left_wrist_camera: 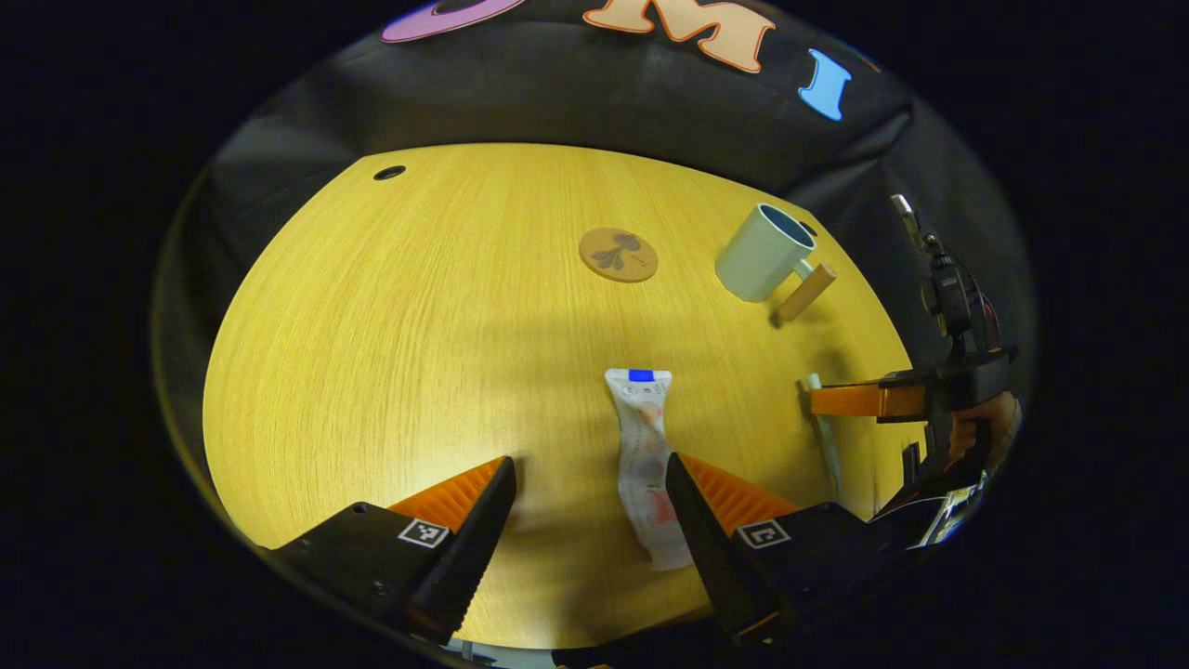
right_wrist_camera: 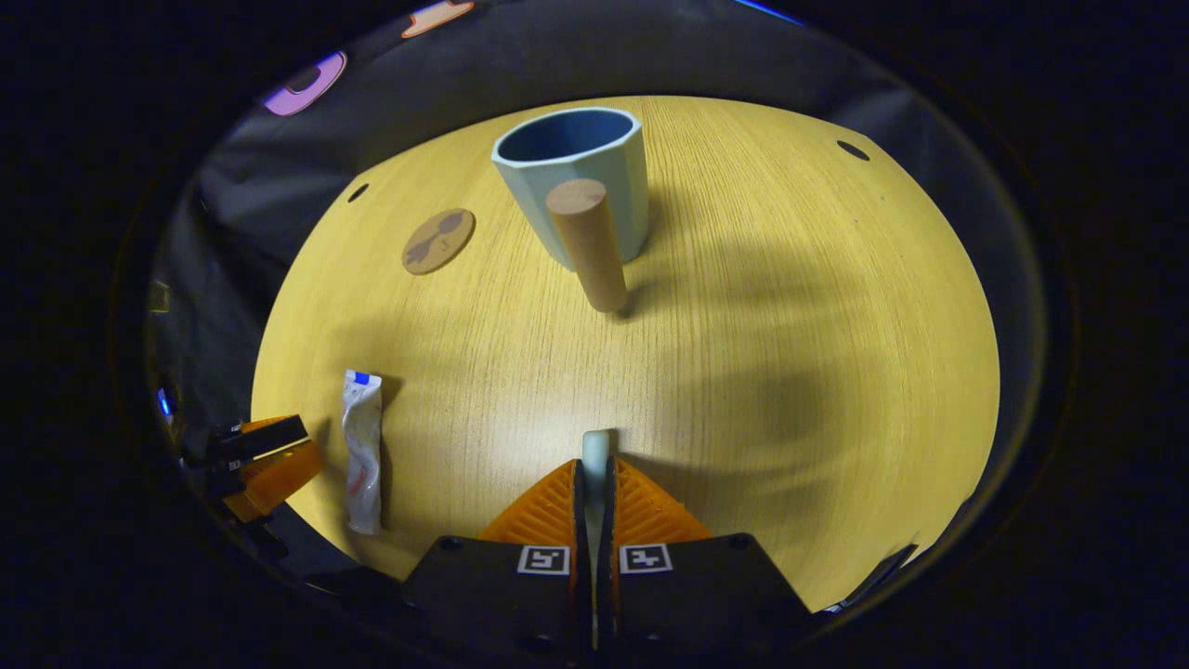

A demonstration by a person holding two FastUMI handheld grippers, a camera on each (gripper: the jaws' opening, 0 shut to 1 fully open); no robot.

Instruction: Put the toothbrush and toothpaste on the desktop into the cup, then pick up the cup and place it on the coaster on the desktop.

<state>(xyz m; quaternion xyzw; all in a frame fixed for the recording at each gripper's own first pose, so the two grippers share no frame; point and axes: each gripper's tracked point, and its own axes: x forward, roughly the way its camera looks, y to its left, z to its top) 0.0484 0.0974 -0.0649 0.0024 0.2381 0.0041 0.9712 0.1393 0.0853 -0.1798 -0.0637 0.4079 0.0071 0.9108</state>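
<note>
I am pinching the toothbrush (right_wrist_camera: 594, 455) in my right tool (right_wrist_camera: 594, 483) low over the surface (right_wrist_camera: 790, 372), left tool (left_wrist_camera: 587, 483) spread beside the toothpaste (left_wrist_camera: 643, 455); I am judging the next move as carrying it into the cup (right_wrist_camera: 576, 177).

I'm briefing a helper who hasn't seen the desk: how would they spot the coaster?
On the wooden desk, look toward the far edge by the black cloth. Beside the cup lies the coaster: the only flat brown disc, with a dark figure on top.
</note>
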